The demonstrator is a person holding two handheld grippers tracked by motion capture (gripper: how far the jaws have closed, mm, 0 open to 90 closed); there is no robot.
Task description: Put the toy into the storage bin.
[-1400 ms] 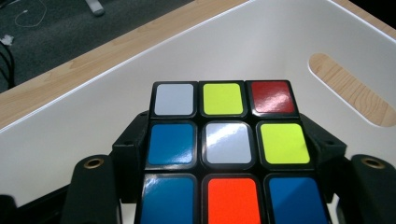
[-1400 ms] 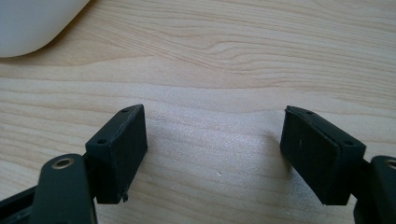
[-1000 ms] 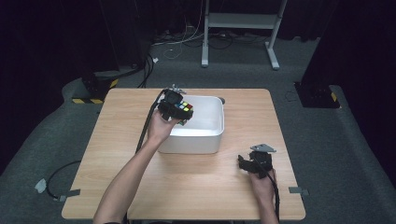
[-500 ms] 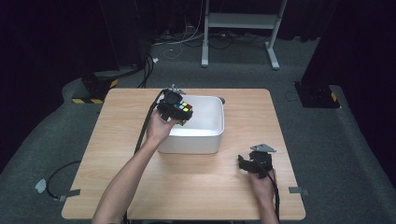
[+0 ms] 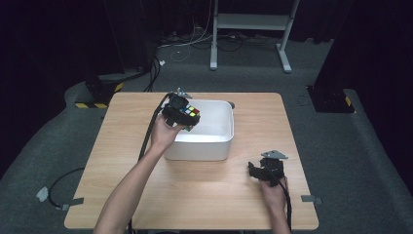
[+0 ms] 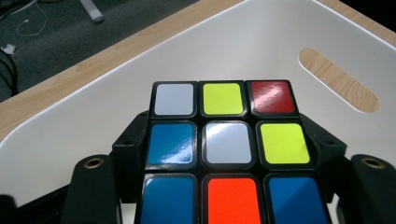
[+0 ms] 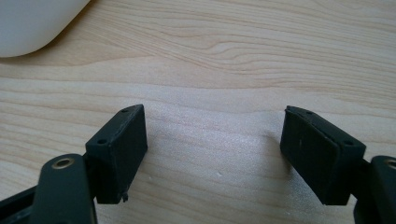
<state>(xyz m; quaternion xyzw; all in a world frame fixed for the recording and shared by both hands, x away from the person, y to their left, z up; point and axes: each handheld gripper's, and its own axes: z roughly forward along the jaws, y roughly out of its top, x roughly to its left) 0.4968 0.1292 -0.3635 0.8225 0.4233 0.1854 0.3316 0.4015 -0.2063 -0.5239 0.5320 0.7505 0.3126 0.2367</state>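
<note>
Bin (image 5: pixel 204 146) sits mid-table, toward the far edge; cube (image 5: pixel 189 113) over its left rim; right gripper (image 5: pixel 256 171) near the right front corner.

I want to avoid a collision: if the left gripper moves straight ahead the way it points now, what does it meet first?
Probably the inner far wall of the white bin. The left gripper holds the puzzle cube over the bin, so the cube would likely touch first; depth is unclear.

Puzzle cube (image 6: pixel 227 154): glossy coloured stickers on a black plastic body, with light glare on the red and blue tiles. Bin (image 5: pixel 214 141): smooth white plastic, satin finish. Table (image 7: pixel 243 60): light wood-grain surface, matt. Right gripper (image 7: pixel 215 154): matt black plastic pads with brass-coloured metal inserts at the lower corners of the frame.
</note>
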